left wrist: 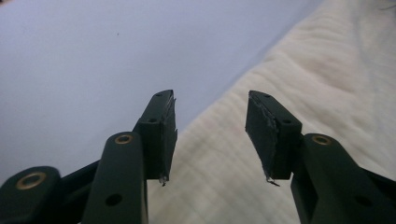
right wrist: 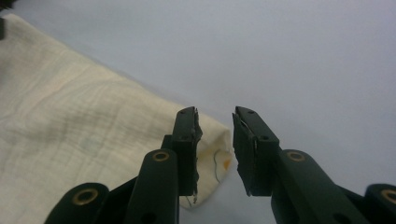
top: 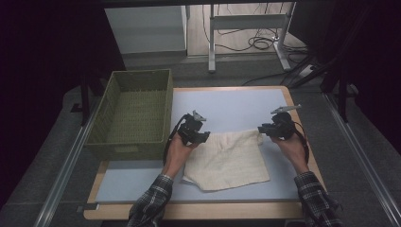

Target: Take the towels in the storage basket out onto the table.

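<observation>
The soft cream woven cloth [top: 227,160] lies crumpled on the pale blue bench [top: 236,106], between my two hands and beside the green woven basket [top: 135,111]. It looks light and floppy, so it will sag unless I pinch it by its corners. My left gripper [left wrist: 211,135] has its jaws partly apart over the cloth's edge, and my right gripper [right wrist: 215,149] has its jaws a little apart at a corner, holding nothing yet.

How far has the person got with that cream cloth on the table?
Not far, it seems. The cream cloth lies rumpled on the blue mat, already folded over in part. In hand: the left gripper hangs open over one edge, and the right gripper stands open at a far corner, pressing nothing. Left, probably: gripping both ends and finishing the fold. The green basket beside it holds nothing.
</observation>
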The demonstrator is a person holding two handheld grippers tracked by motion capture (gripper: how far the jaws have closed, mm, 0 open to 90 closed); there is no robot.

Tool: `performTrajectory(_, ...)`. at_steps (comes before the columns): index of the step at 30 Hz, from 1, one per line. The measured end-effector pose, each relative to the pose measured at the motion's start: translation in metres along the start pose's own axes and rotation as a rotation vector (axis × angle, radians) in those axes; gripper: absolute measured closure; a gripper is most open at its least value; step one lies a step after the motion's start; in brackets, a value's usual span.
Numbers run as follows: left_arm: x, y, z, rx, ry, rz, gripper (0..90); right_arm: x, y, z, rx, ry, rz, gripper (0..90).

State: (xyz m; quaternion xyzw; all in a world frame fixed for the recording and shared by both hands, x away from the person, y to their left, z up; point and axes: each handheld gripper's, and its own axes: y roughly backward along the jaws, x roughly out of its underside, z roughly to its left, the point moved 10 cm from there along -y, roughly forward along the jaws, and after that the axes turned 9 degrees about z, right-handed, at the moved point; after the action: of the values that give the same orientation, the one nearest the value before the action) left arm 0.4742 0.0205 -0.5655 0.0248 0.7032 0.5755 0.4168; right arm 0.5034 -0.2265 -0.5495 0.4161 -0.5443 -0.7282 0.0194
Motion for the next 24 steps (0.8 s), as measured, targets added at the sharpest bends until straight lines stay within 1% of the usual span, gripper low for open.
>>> performTrajectory(1, 0.000, 0.000, 0.000, 0.000, 0.000, 0.000, 54.4, 0.000, 0.000, 0.000, 0.000, 0.000, 0.000, 69.9)
performTrajectory(2, 0.000, -0.004, 0.004, 0.001, 0.008, 0.017, 54.4, -0.002, -0.001, 0.001, -0.007, 0.004, -0.003, 69.6)
performTrajectory(3, 0.001, -0.007, 0.007, 0.000, 0.024, 0.030, 53.8, -0.003, -0.003, 0.001, -0.008, 0.011, -0.002, 66.2)
performTrajectory(4, 0.003, -0.010, 0.010, 0.002, 0.039, 0.044, 51.2, -0.004, -0.005, 0.000, -0.001, 0.023, 0.002, 61.8)
performTrajectory(5, 0.007, -0.016, 0.015, -0.010, 0.061, 0.069, 46.4, -0.004, -0.011, -0.001, 0.005, 0.030, 0.009, 57.0)
performTrajectory(6, 0.007, -0.016, 0.015, -0.010, 0.061, 0.069, 44.9, -0.004, -0.011, -0.001, 0.005, 0.030, 0.009, 57.0)
performTrajectory(7, 0.010, -0.019, 0.017, -0.014, 0.071, 0.085, 44.9, -0.004, -0.014, 0.000, -0.004, 0.032, 0.011, 56.3)
performTrajectory(8, 0.013, -0.022, 0.018, -0.009, 0.076, 0.096, 43.9, -0.002, -0.018, 0.000, -0.013, 0.032, 0.018, 55.7)
performTrajectory(9, 0.015, -0.025, 0.017, -0.001, 0.081, 0.111, 42.3, 0.002, -0.026, 0.002, -0.033, 0.039, 0.037, 56.5)
performTrajectory(10, 0.018, -0.027, 0.016, -0.001, 0.077, 0.128, 42.6, 0.004, -0.028, 0.003, -0.041, 0.045, 0.049, 58.8)
performTrajectory(11, 0.020, -0.029, 0.015, -0.002, 0.079, 0.143, 42.6, 0.004, -0.028, 0.003, -0.041, 0.045, 0.049, 58.8)
performTrajectory(12, 0.021, -0.030, 0.014, 0.009, 0.086, 0.150, 44.1, 0.007, -0.031, 0.005, -0.040, 0.054, 0.068, 63.8)
performTrajectory(13, 0.021, -0.029, 0.011, 0.046, 0.113, 0.143, 49.0, 0.010, -0.033, 0.005, -0.035, 0.059, 0.082, 69.5)
performTrajectory(14, 0.021, -0.029, 0.011, 0.052, 0.121, 0.142, 55.1, 0.012, -0.034, 0.006, -0.036, 0.062, 0.089, 76.9)
performTrajectory(15, 0.022, -0.028, 0.009, 0.070, 0.118, 0.145, 62.4, 0.012, -0.034, 0.007, -0.048, 0.061, 0.085, 81.6)
performTrajectory(16, 0.022, -0.027, 0.007, 0.088, 0.115, 0.150, 73.3, 0.012, -0.033, 0.008, -0.054, 0.062, 0.083, 84.0)
performTrajectory(17, 0.020, -0.027, 0.005, 0.099, 0.100, 0.153, 85.9, 0.011, -0.032, 0.007, -0.054, 0.060, 0.087, 85.4)
performTrajectory(18, 0.020, -0.027, 0.005, 0.099, 0.100, 0.153, 86.9, 0.011, -0.032, 0.007, -0.054, 0.060, 0.087, 85.4)
performTrajectory(19, 0.018, -0.027, 0.005, 0.092, 0.093, 0.147, 86.9, 0.010, -0.031, 0.007, -0.051, 0.060, 0.084, 85.7)
performTrajectory(20, 0.015, -0.026, 0.006, 0.082, 0.089, 0.129, 87.5, 0.008, -0.029, 0.006, -0.049, 0.058, 0.078, 86.0)
performTrajectory(21, 0.007, -0.023, 0.011, 0.071, 0.090, 0.091, 87.7, 0.002, -0.024, 0.003, -0.029, 0.055, 0.062, 86.1)
performTrajectory(22, 0.007, -0.023, 0.011, 0.071, 0.090, 0.091, 87.7, 0.002, -0.024, 0.003, -0.029, 0.055, 0.062, 86.1)
performTrajectory(23, -0.001, -0.018, 0.015, 0.054, 0.089, 0.052, 87.8, -0.007, -0.016, -0.002, -0.004, 0.055, 0.040, 86.1)
performTrajectory(24, -0.015, -0.005, 0.018, 0.029, 0.078, -0.023, 87.8, -0.012, -0.011, -0.003, 0.003, 0.054, 0.027, 86.1)
